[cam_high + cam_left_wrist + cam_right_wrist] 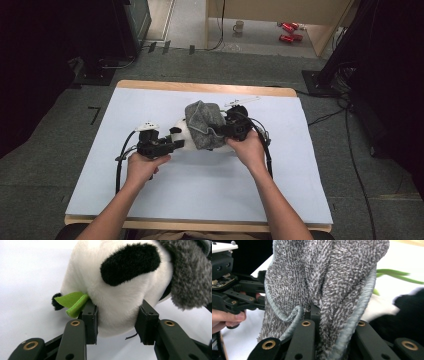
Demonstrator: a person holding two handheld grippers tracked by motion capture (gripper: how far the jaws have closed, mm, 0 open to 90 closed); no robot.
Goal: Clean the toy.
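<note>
We worked on the table (pixel 150 200), where the panda (pixel 117 305), a white plush with black patches, lay near the centre with the grey cloth (pixel 204 125) draped over its upper side. The step in hand, as we judged it, was wiping or covering the panda with the cloth while holding the toy steady. The left gripper (pixel 167 145) sat at the panda's left end; in the left gripper view its jaws stood partly closed, pressed into the white plush from both sides, with a green leaf (pixel 72 303) sticking out beside one jaw. The right gripper (pixel 235 127) sat at the right edge of the cloth; in the right gripper view its jaws were closed on a bunched fold of cloth, the hemmed edge (pixel 292 315) curling beside them. To do this step well, we judged that the left grip needed to stay firm, since plush compresses and can slip, and the right gripper needed to draw the cloth across in short, even strokes without dragging the toy. We also noted that a thin pinch on the fold could let go under tension.
</note>
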